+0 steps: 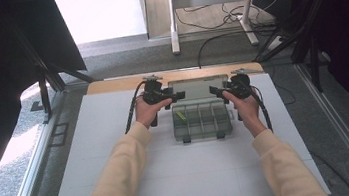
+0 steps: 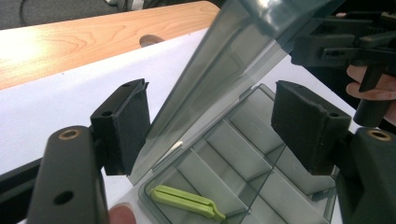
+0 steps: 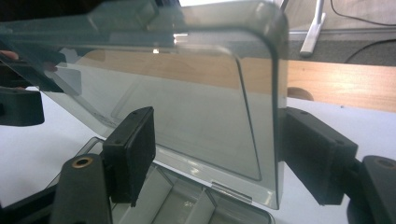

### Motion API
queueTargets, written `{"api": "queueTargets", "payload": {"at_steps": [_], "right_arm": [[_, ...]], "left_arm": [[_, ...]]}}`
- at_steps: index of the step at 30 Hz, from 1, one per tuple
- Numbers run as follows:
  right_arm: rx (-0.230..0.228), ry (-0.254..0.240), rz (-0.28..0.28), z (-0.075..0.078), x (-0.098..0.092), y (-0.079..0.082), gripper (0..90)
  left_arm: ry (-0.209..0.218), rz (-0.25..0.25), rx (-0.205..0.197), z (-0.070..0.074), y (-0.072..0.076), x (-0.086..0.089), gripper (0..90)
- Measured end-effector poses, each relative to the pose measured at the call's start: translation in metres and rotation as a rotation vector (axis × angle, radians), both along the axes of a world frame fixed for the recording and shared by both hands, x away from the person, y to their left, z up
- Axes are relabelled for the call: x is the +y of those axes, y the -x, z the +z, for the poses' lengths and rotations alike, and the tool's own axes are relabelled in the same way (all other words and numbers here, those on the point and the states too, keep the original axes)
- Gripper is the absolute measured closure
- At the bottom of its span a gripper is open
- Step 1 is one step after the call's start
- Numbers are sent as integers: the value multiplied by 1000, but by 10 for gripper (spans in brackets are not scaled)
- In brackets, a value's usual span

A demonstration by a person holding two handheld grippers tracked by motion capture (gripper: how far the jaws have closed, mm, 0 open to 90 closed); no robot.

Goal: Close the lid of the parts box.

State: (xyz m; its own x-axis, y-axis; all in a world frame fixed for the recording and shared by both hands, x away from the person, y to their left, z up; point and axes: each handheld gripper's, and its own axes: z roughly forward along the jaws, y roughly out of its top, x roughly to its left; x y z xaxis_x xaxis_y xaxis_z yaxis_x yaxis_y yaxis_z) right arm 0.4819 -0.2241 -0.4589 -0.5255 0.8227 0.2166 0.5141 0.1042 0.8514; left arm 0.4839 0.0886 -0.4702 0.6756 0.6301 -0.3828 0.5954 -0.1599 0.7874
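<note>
Left gripper [image 2: 210, 126] jaws apart, raised lid [image 2: 224, 79] between them

Cream sleeves and two black handheld grippers

Loose cream-coloured long sleeves [image 1: 122, 177] rise from the bottom of the frame; the matte black left gripper [image 1: 177, 96] and right gripper [image 1: 213, 91] at centre each trail a black cable, and close up show square foam-faced pads [image 2: 133, 123] and brass screw inserts [image 2: 69, 134].
</note>
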Motion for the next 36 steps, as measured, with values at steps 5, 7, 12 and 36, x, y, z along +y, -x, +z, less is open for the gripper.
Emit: {"api": "queueTargets", "payload": {"at_steps": [5, 7, 12, 36], "right_arm": [[-25, 18, 11, 3, 4, 3, 268], [-29, 21, 14, 4, 4, 4, 267], [-32, 16, 20, 4, 3, 8, 268], [-33, 16, 39, 2, 0, 16, 264]], "left_arm": [[-1, -9, -6, 0, 3, 0, 282], [7, -8, -6, -1, 4, 1, 282], [11, -12, -4, -3, 6, 2, 282], [-6, 4, -31, -5, 17, 9, 198]]}}
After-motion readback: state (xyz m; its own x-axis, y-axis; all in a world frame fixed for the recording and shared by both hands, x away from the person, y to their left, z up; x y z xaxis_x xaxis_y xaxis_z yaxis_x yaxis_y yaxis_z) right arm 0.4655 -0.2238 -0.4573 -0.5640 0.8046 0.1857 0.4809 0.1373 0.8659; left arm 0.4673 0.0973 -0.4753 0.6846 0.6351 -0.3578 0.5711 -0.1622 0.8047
